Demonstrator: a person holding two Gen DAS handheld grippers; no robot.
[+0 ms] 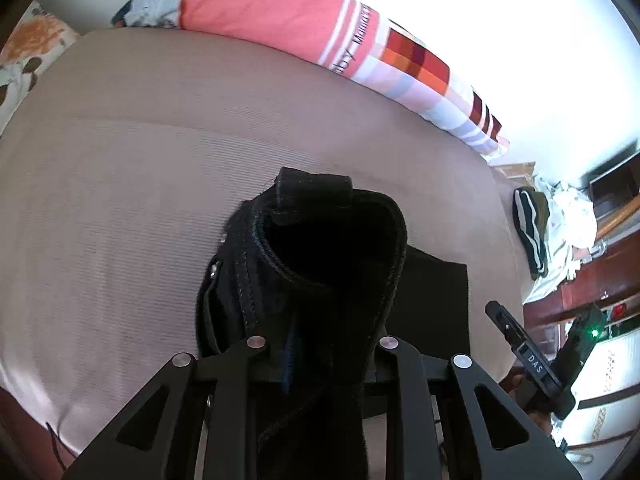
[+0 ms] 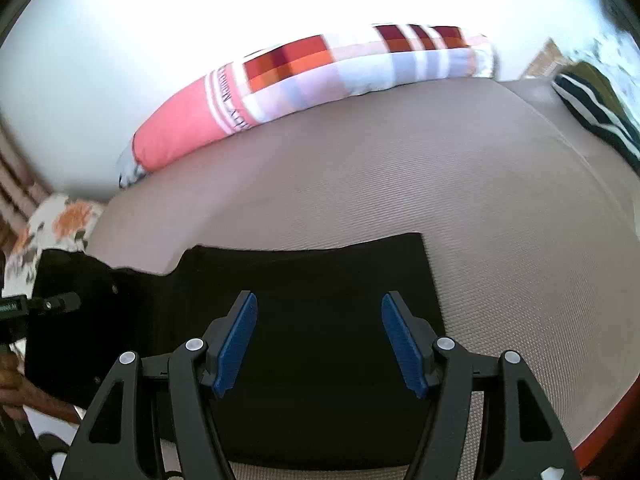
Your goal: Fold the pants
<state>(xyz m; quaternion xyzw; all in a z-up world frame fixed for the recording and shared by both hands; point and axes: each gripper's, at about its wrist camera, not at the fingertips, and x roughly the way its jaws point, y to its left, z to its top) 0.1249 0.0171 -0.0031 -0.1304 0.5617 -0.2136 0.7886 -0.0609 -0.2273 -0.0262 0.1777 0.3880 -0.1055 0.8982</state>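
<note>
The black pants (image 1: 320, 248) rise in a bunched waistband with a belt loop, pinched in my left gripper (image 1: 320, 344), whose pads are buried in the cloth. The rest of the pants (image 2: 312, 272) lies flat on the mauve bed (image 2: 480, 200). My right gripper (image 2: 318, 320) hovers above that flat part with its blue pads (image 2: 236, 344) wide apart and nothing between them. The right gripper's finger (image 1: 516, 344) shows at the right edge of the left wrist view. The left gripper's tip (image 2: 52, 304) shows at the left edge of the right wrist view.
A long pink and checked pillow (image 1: 272, 12) lies along the bed's far side by the white wall. A floral pillow (image 1: 28, 52) sits at one end. A striped dark garment pile (image 2: 592, 108) lies at the other end. A person's hand (image 2: 16, 388) is at lower left.
</note>
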